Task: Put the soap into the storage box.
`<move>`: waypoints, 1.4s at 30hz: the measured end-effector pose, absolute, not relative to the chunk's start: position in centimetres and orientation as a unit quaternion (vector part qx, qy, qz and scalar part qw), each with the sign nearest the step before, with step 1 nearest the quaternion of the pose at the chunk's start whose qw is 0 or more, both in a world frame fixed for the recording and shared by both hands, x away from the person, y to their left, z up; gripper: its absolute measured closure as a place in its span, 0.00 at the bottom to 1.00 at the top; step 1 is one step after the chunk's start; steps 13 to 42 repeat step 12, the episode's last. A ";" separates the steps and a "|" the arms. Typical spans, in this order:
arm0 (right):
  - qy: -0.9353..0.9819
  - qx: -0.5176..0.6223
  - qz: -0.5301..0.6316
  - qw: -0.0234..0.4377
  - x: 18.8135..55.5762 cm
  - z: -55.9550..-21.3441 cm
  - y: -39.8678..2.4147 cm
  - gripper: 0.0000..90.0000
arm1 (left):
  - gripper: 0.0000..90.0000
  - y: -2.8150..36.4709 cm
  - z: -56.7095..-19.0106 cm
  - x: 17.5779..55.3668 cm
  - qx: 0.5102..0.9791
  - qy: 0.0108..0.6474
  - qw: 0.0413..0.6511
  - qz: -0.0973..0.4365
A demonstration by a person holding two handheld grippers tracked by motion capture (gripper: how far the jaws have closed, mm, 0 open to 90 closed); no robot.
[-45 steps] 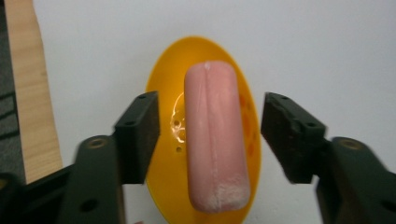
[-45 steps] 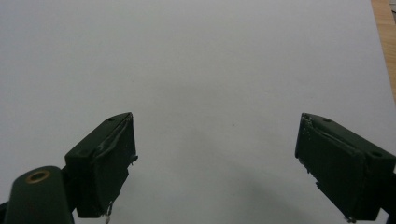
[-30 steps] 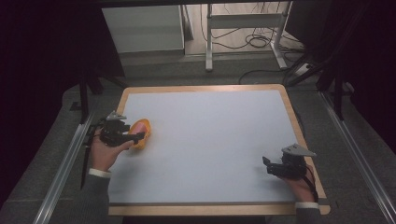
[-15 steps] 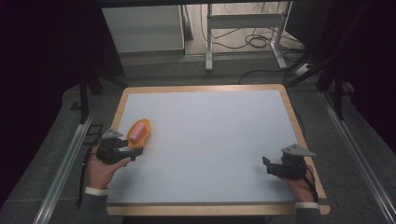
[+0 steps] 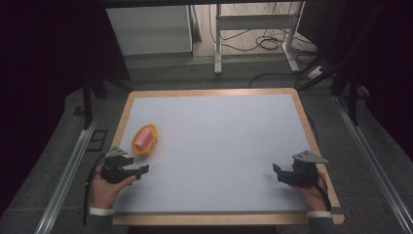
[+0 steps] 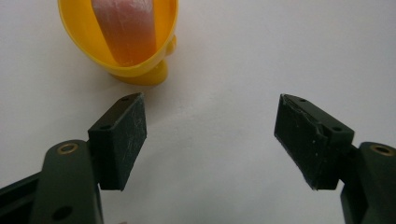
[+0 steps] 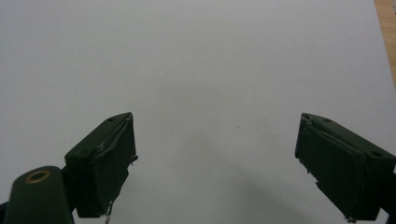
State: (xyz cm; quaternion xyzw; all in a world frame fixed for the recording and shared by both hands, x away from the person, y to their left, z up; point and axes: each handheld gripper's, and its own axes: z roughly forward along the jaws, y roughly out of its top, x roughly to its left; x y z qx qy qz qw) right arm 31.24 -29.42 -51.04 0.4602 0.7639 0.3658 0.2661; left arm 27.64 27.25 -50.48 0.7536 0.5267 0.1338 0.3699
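High overhead view, tool cameras close — table [image 5: 219, 136] shared

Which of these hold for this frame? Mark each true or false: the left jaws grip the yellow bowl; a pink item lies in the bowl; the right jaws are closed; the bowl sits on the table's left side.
1. The left gripper grips the yellow bowl. False: its jaws stand open, apart from the bowl, nearer the person.
2. A pink item lies inside the bowl. True.
3. The right gripper is closed. False: its jaws stand wide open over the bare table.
4. The bowl sits on the table's left side. True.
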 end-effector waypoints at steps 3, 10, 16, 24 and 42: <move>0.764 0.459 0.366 0.266 31.3 -51.0 -29.4 0.13 | 0.29 27.3 -50.4 27.6 0.753 0.526 0.371 0.135; 0.765 0.458 0.366 0.267 31.3 -51.0 -29.3 0.13 | 0.28 27.3 -50.5 27.5 0.750 0.529 0.372 0.142; 0.766 0.455 0.368 0.267 31.4 -50.9 -29.2 0.13 | 0.28 27.3 -50.4 27.4 0.751 0.527 0.372 0.143; 0.766 0.455 0.368 0.267 31.4 -50.9 -29.2 0.13 | 0.28 27.3 -50.4 27.4 0.751 0.527 0.372 0.143; 0.766 0.455 0.368 0.267 31.4 -50.9 -29.2 0.13 | 0.28 27.3 -50.4 27.4 0.751 0.527 0.372 0.143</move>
